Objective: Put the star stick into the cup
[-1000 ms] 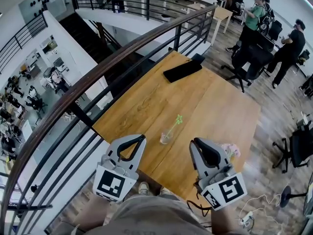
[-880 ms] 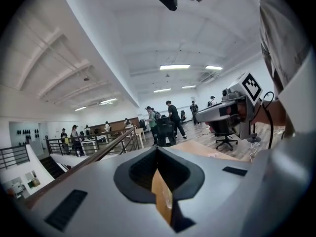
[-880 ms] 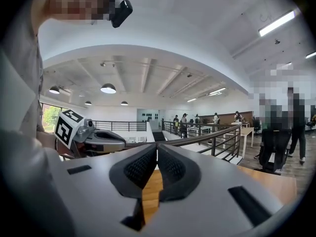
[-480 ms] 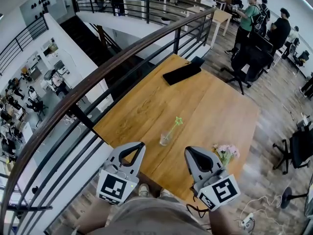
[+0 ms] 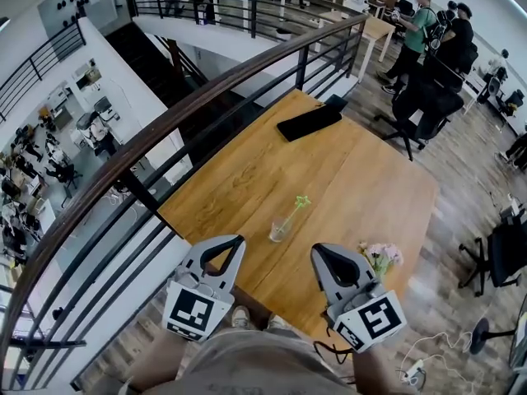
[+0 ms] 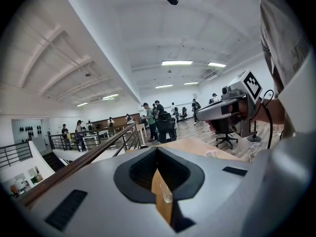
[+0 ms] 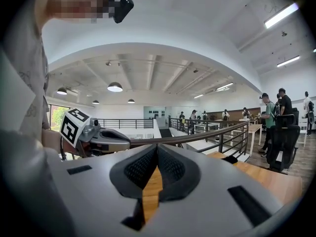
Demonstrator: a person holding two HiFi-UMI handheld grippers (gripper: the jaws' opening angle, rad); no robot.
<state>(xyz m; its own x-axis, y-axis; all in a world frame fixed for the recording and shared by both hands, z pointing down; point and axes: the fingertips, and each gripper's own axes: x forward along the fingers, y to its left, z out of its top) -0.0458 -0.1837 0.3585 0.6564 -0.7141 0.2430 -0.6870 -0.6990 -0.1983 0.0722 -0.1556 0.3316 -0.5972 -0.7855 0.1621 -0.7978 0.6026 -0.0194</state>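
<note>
A clear cup (image 5: pixel 279 231) stands on the wooden table (image 5: pixel 362 188). The star stick (image 5: pixel 295 211) leans inside it, its green star at the top. Both grippers hover at the table's near edge, apart from the cup. My left gripper (image 5: pixel 237 240) sits just left of the cup, shut and holding nothing. My right gripper (image 5: pixel 317 251) sits just right of it, also shut and holding nothing. In the left gripper view the shut jaws (image 6: pixel 157 150) frame the cup (image 6: pixel 167 196) through the slit below them. The right gripper view shows its jaws (image 7: pixel 157 147) shut, with only table wood below.
A small bunch of pink flowers (image 5: pixel 380 257) lies beside my right gripper. A long black case (image 5: pixel 308 122) rests at the table's far end. A curved railing (image 5: pixel 165 130) runs along the left edge over a stairwell. Office chairs (image 5: pixel 424 105) and people stand beyond.
Both grippers have drawn back a little toward the near edge, so the pink flowers are now uncovered. The cup and star stick have not moved.
</note>
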